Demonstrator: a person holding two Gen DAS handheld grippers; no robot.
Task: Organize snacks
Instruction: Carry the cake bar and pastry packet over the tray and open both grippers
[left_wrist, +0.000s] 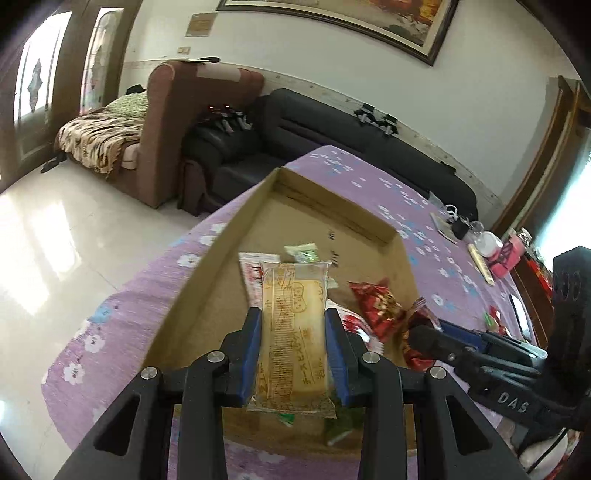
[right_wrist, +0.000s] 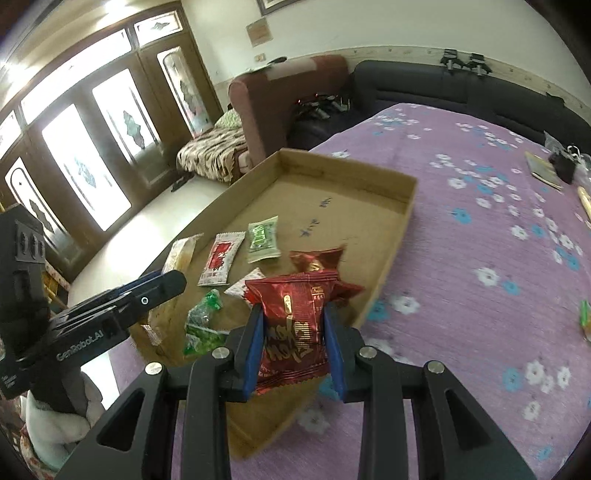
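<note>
Purple tablecloth (right_wrist: 480, 229): cardboard tray (right_wrist: 408, 206) w/ snack packets (right_wrist: 221, 264).

The right gripper (right_wrist: 293, 325) holds a red foil snack packet (right_wrist: 295, 325) upright, its blue pads pressed on both sides. Just beyond the jaws lies a shallow cardboard tray (right_wrist: 402, 206) on a purple flowered cloth (right_wrist: 480, 236) — inside it, ahead and left of the jaws, a green packet (right_wrist: 263, 239), a red-and-white sachet (right_wrist: 220, 264) and crumpled green wrappers (right_wrist: 203, 321). The left gripper (right_wrist: 162, 288) reaches in from the left.
</note>
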